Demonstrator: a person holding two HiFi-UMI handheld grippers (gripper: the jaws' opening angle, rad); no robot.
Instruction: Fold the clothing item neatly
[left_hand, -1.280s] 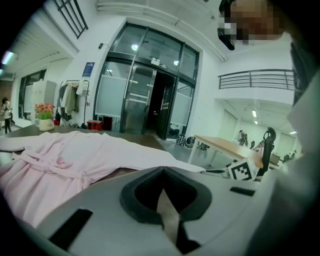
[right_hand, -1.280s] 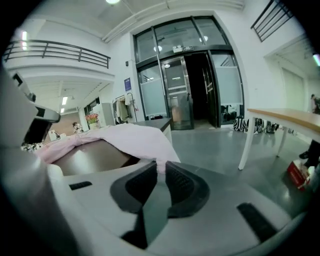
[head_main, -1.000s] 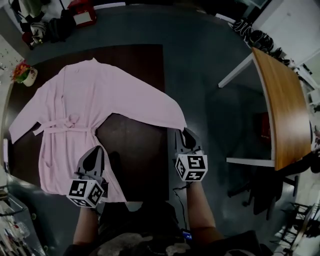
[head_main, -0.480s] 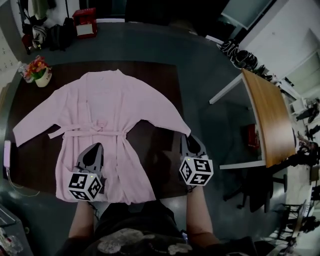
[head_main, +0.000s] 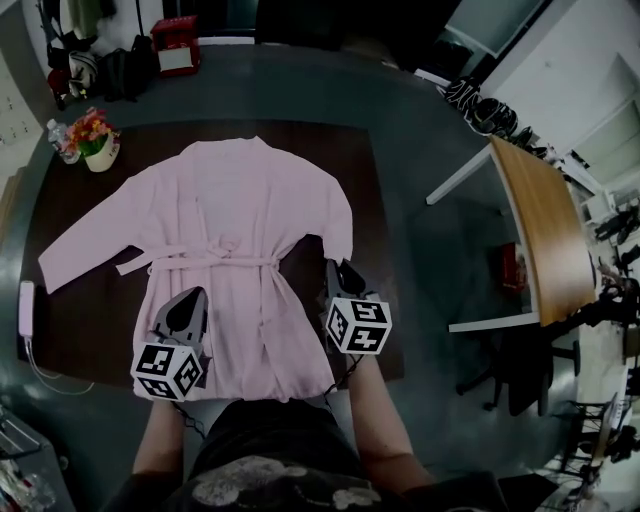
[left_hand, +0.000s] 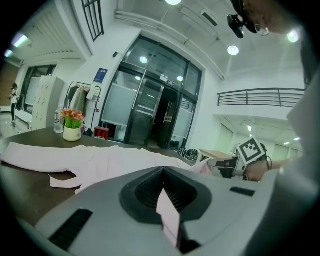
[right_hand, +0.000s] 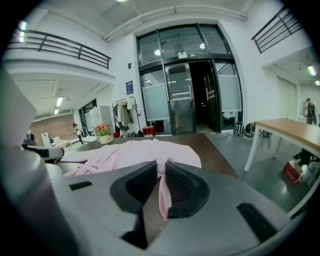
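A dark brown table (head_main: 100, 310) carries a pink robe (head_main: 240, 220) spread open, belt tied, hem toward the near edge. A flowerpot (head_main: 98, 145) stands at its far left corner, a white device (head_main: 26, 308) at its left edge

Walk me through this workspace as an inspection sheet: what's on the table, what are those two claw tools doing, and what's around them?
Surface: dark brown table, mostly covered by the garment.
Job's things: pink robe spread flat, belt tied at the waist; one sleeve drawn in against the body, the other stretched out.
Clutter: flower pot at a far corner; white device at the table's edge.
Grippers: left gripper shut on the robe near its hem; right gripper shut on the drawn-in sleeve's end.
Cables: thin white cable runs from the white device.
Surroundings: wooden-topped table, red box on the floor, glass doors.
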